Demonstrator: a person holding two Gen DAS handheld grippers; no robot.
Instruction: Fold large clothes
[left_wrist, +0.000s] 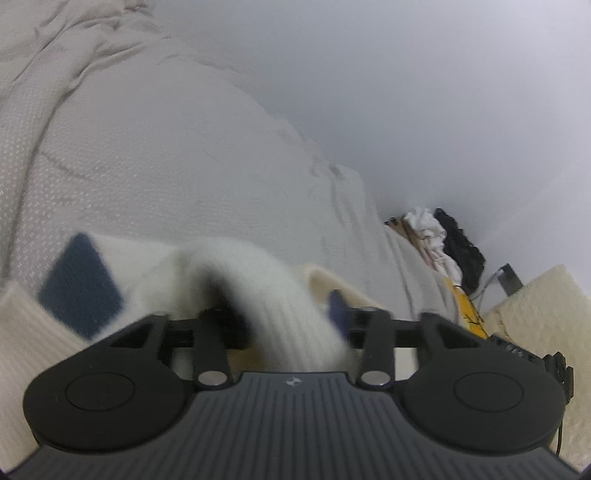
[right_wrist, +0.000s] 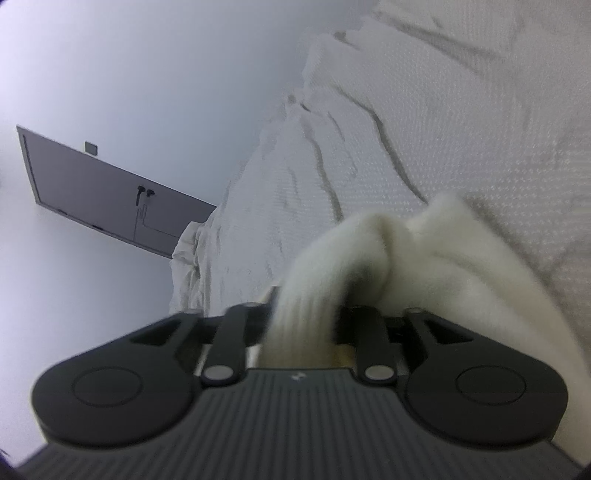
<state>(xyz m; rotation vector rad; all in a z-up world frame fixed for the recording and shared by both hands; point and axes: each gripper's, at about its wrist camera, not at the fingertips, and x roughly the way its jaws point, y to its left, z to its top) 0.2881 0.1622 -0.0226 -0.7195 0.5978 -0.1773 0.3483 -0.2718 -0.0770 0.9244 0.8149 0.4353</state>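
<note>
Two black grippers, one per view. The left gripper and right gripper each stand partly parted, a fold of one cream knit sweater between the fingers, blurred; pad contact cannot be told. The sweater lies on one white bed. One door beyond.

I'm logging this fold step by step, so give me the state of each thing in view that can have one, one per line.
Cream sweater: bunched, lying on the bed, a fold draped between both grippers' fingers.
Left hand-held gripper: jaws apart, knit lying loose between them.
Right hand-held gripper: jaws apart, knit lying loose between them.
Bedspread: wrinkled.
Clothes pile: crumpled, unfolded, beside the bed.
Door: closed.
</note>
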